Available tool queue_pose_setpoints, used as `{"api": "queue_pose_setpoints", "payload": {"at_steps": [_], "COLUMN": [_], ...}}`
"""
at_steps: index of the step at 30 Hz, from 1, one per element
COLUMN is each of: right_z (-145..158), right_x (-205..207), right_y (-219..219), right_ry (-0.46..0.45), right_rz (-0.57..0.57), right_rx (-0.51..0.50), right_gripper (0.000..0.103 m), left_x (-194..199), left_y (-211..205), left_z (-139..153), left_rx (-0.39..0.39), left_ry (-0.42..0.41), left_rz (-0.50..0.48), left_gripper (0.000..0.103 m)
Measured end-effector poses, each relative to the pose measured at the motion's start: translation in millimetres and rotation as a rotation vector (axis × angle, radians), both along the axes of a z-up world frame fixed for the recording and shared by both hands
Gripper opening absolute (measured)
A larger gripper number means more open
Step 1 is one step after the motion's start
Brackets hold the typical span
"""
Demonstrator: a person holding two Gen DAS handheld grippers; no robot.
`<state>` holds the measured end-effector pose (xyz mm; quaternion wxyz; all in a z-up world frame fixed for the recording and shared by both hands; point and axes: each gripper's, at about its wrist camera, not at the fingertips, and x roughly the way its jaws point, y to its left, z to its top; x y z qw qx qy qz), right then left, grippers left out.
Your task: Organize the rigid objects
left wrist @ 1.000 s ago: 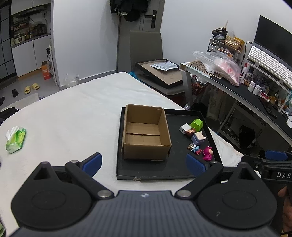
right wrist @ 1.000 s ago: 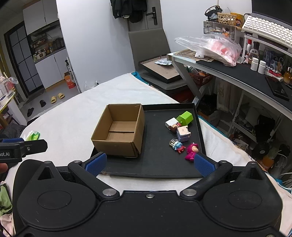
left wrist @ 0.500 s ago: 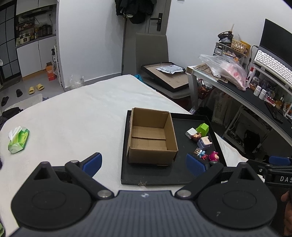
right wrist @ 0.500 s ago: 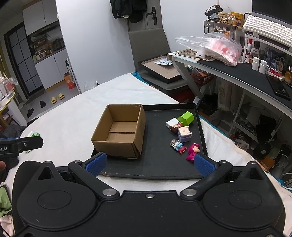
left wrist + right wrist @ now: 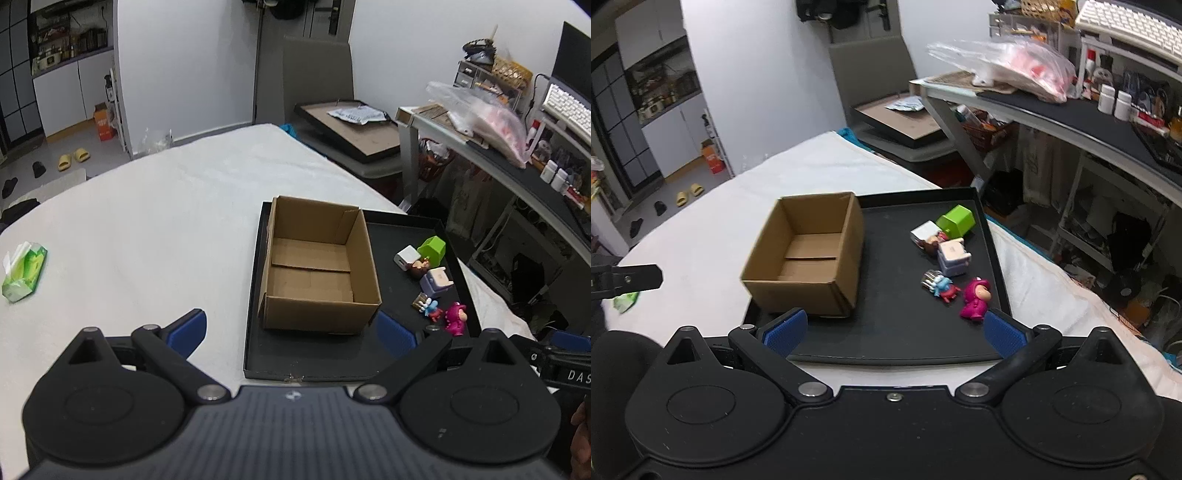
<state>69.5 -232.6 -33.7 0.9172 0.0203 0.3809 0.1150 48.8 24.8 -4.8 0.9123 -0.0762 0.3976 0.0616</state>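
An empty cardboard box [image 5: 317, 266] [image 5: 809, 254] stands on the left half of a black tray [image 5: 317, 358] [image 5: 897, 332]. Several small toys lie on the tray's right half: a green block [image 5: 433, 249] [image 5: 956, 220], a white cube [image 5: 406, 256] [image 5: 923, 232], a lilac box toy [image 5: 436, 281] [image 5: 953, 256], a blue and red figure [image 5: 430, 307] [image 5: 942, 286] and a magenta figure [image 5: 456, 317] [image 5: 977, 297]. My left gripper [image 5: 291, 330] is open, short of the tray's near edge. My right gripper [image 5: 894, 330] is open over the tray's near edge, its right pad beside the magenta figure.
The tray rests on a white-covered table [image 5: 147, 206]. A green tissue pack [image 5: 24, 271] lies at the table's left. A grey chair [image 5: 317, 74] with a framed board [image 5: 351, 129] stands behind, and a cluttered desk [image 5: 1052, 110] runs along the right.
The right gripper has moved forward and lower toward the toys, which now look larger. The left gripper has shifted and turned slightly; the box sits more central in its view.
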Motion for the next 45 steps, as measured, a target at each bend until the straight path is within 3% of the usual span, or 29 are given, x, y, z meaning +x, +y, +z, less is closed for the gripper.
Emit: {"api": "queue_pose_setpoints", "payload": {"at_steps": [16, 28, 34, 45], "right_z": [-42.9, -77.9, -98.6, -134.9], "right_x": [67.1, 119.6, 142.9, 185.5], "right_y": [-31.2, -37.2, -38.5, -43.7], "right_ry": [0.122, 0.210, 0.263, 0.350], "right_rz": [-0.139, -0.137, -0.157, -0.227], "right_rx": [0.065, 0.087, 0.085, 0.058], "right_gripper": [0.102, 0.073, 0.069, 0.064], "left_x": [65.4, 109.6, 130.7, 165.9], "left_y": [3.3, 19.8, 31.2, 49.7], "left_z": [-35.5, -65.2, -83.3, -123.2], "left_rx": [-0.016, -0.014, -0.023, -0.092], "left_ry": [0.094, 0.152, 0.185, 0.278], "left_rz": [0.004, 0.042, 0.058, 0.068], "left_gripper": [0.097, 0.094, 0.082, 0.045]}}
